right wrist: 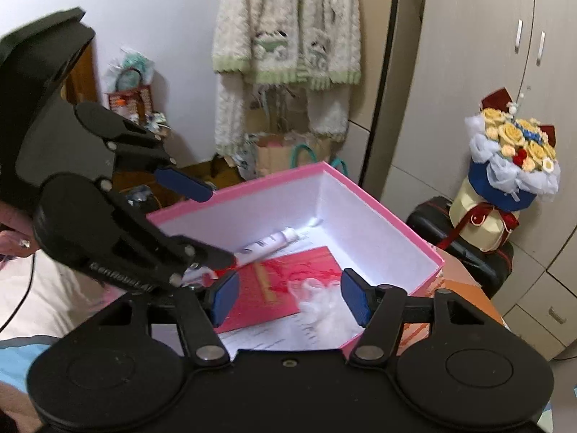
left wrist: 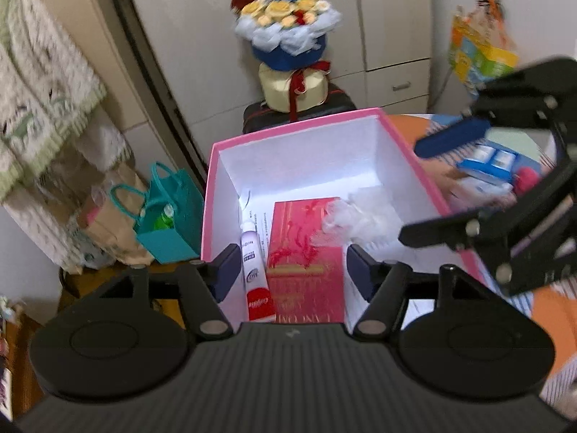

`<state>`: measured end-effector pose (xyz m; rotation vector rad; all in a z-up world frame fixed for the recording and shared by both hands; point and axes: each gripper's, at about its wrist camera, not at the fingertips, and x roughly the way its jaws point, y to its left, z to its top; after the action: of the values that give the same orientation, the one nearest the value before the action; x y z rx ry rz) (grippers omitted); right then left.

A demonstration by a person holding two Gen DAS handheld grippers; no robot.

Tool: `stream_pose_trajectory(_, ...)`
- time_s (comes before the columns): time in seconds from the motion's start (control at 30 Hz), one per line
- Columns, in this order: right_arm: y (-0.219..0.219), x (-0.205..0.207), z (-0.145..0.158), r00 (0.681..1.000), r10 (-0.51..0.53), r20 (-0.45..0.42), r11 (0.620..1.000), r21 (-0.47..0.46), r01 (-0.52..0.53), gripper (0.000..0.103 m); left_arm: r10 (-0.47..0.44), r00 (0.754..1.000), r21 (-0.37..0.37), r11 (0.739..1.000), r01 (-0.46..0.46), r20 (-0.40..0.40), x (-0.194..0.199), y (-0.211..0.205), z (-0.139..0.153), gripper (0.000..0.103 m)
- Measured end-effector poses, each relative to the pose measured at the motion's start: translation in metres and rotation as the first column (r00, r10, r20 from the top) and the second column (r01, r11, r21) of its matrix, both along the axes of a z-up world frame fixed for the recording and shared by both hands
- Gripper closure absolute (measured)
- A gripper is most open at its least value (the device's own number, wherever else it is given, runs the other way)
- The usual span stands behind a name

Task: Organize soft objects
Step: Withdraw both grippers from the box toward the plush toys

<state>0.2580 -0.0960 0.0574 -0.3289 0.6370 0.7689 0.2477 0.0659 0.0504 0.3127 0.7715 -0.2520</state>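
An open pink box (left wrist: 295,124) with a white inside stands on the table; it also shows in the right wrist view (right wrist: 364,195). Inside lie a red flat packet (left wrist: 306,252) (right wrist: 274,281), a white and red tube (left wrist: 254,270) (right wrist: 267,243) and a crumpled clear plastic bag (left wrist: 360,216) (right wrist: 324,306). My left gripper (left wrist: 294,270) is open and empty above the box's near edge; it shows from the side in the right wrist view (right wrist: 200,223). My right gripper (right wrist: 290,297) is open and empty above the bag; it appears at the right of the left wrist view (left wrist: 432,187).
An orange table (right wrist: 465,274) bears the box. Blue and white packets (left wrist: 490,166) lie right of the box. A bouquet (left wrist: 288,21) (right wrist: 512,151) stands on a black suitcase (right wrist: 468,252) behind. A teal bag (left wrist: 169,216) and paper bags sit on the left. A fluffy garment (right wrist: 285,36) hangs on the wall.
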Motion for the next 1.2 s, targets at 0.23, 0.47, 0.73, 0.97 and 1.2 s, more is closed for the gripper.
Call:
stream_pose_trajectory(0.23, -0.016, -0.044, 0.024, 0.999, -0.027, -0.018, 1.000, 0.004, 0.027, 0.025, -0.084, 0.987, 0.046, 0.996, 0.079, 0.135, -0.069, -0.008, 0.039, 0.026)
stream_pose_trajectory(0.47, -0.049, -0.099, 0.046, 1.000, -0.015, -0.021, 0.998, 0.060, 0.016, 0.018, -0.148, 0.963, 0.062, 0.989, 0.137, 0.227, -0.126, -0.014, 0.064, 0.017)
stream_pose_trajectory(0.73, -0.087, -0.166, 0.034, 0.994, -0.109, 0.024, 0.992, 0.058, 0.108, 0.017, -0.254, 0.908, 0.076, 0.967, 0.242, 0.332, -0.188, -0.039, 0.056, 0.003)
stream_pose_trajectory(0.97, -0.124, -0.213, 0.004, 0.969, -0.237, 0.070, 0.970, 0.076, 0.232, 0.017, -0.364, 0.893, 0.024, 0.928, 0.371, 0.264, -0.211, -0.075, 0.027, 0.003)
stream_pose_trajectory(1.2, -0.151, -0.234, -0.043, 0.929, -0.347, 0.127, 0.937, 0.078, 0.340, 0.017, -0.453, 0.869, -0.003, 0.887, 0.462, 0.198, -0.206, -0.107, -0.005, 0.003)
